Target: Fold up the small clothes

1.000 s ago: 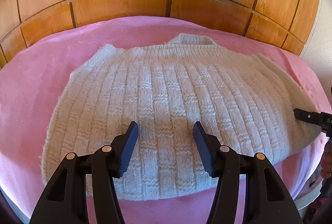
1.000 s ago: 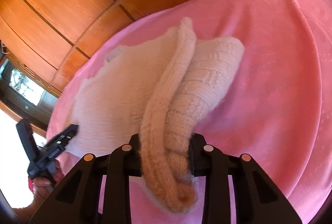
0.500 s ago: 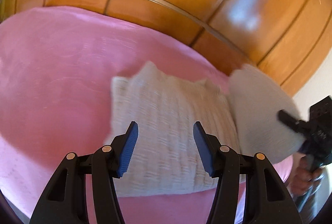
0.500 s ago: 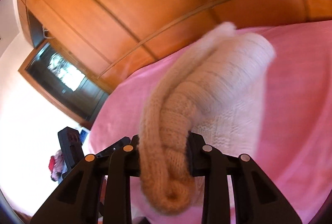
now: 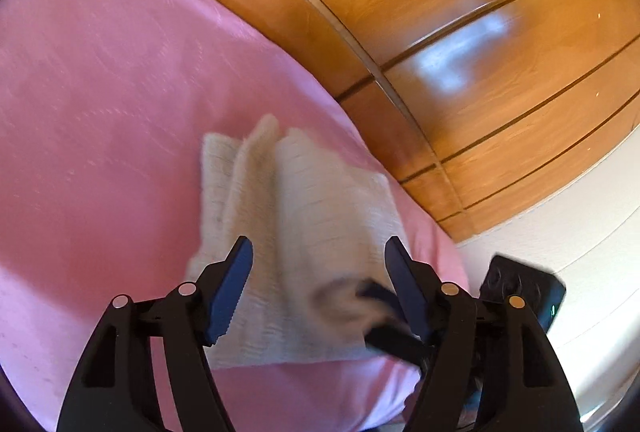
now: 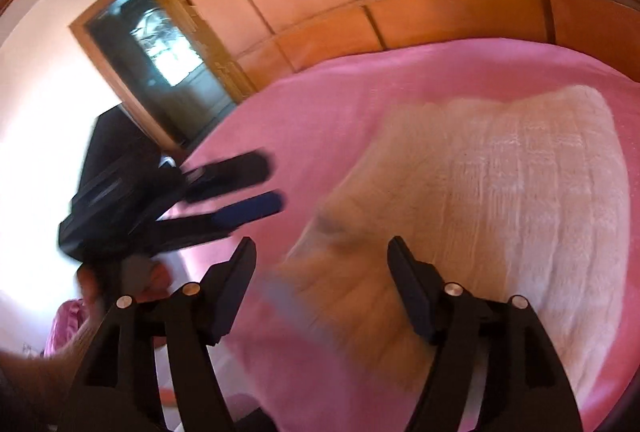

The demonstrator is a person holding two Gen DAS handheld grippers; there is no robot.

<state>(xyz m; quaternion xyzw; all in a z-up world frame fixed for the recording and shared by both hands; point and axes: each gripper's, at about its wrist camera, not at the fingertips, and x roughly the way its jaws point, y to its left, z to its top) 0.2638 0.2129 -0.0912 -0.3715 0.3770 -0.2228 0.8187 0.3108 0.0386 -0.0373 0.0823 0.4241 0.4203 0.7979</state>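
A cream knitted sweater [image 5: 304, 240] lies folded over on the pink bedspread [image 5: 100, 112]; it also shows in the right wrist view [image 6: 500, 200]. My left gripper [image 5: 318, 288] is open and empty just above the sweater's near edge; it also shows in the right wrist view [image 6: 244, 192], off the sweater's left side. My right gripper [image 6: 322, 292] is open and empty over the sweater's near left corner. Its blurred fingers [image 5: 384, 308] show in the left wrist view at the sweater's near right edge.
A wooden panelled wardrobe [image 5: 480, 32] stands behind the bed. A white wall [image 5: 580, 232] is to the right. In the right wrist view a dark doorway with a window [image 6: 160, 52] is at the left, and the bed's edge [image 6: 224, 332] is close below.
My right gripper carried the held sweater side across over the body, then opened and let it go. My left gripper swung round to the sweater's side.
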